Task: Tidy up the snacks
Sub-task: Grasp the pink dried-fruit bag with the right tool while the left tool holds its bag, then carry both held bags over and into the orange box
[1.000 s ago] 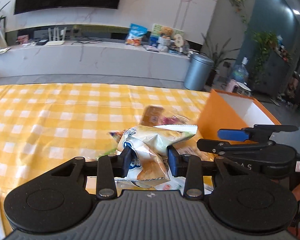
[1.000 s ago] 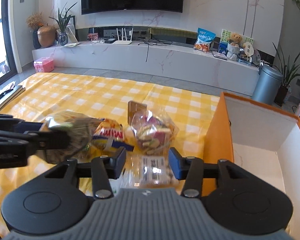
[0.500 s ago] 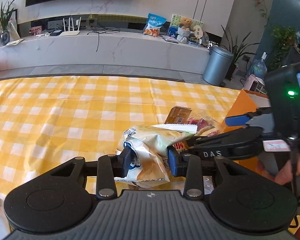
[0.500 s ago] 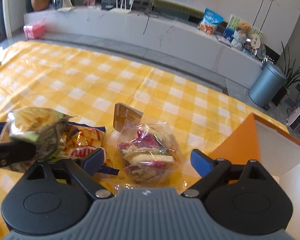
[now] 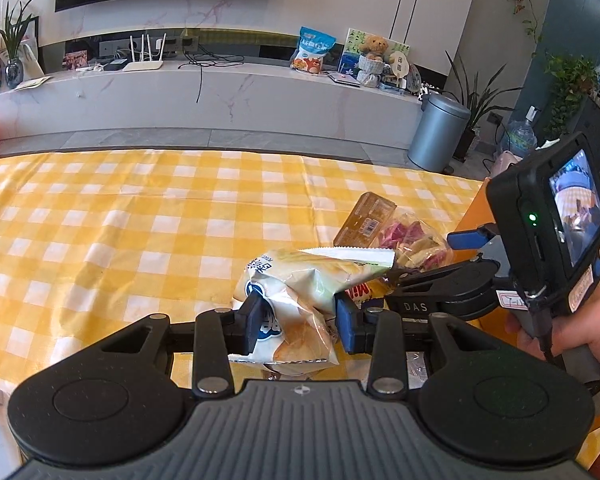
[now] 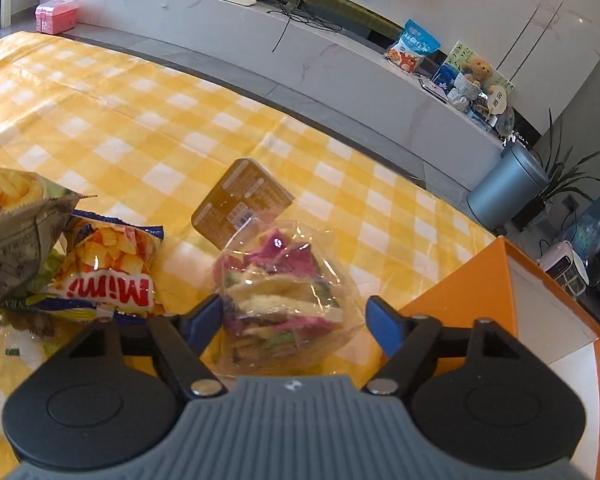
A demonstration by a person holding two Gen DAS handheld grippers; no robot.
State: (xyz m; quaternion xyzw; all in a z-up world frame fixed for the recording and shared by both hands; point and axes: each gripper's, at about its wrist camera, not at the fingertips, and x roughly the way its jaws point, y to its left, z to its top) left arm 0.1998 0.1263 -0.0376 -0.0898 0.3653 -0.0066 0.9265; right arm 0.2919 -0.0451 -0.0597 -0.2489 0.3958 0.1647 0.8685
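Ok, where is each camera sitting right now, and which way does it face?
Left wrist: on the left tool, looking forward over the checked tablecloth to the TV wall; its fingers clamp a pale snack bag; the right tool and right hand show at the right edge.
Right wrist: on the right tool, angled down, open fingers either side of a clear bag of coloured chips, orange box on the right.
Shared: chips bag, brown packet, Mimi bag, grey bin.

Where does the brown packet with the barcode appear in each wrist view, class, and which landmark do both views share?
Left wrist: brown packet lies right of centre on the checked cloth, behind the clear snack bag.
Right wrist: brown packet sits at centre, just beyond the clear snack bag.
Shared landmark: grey bin on the floor.
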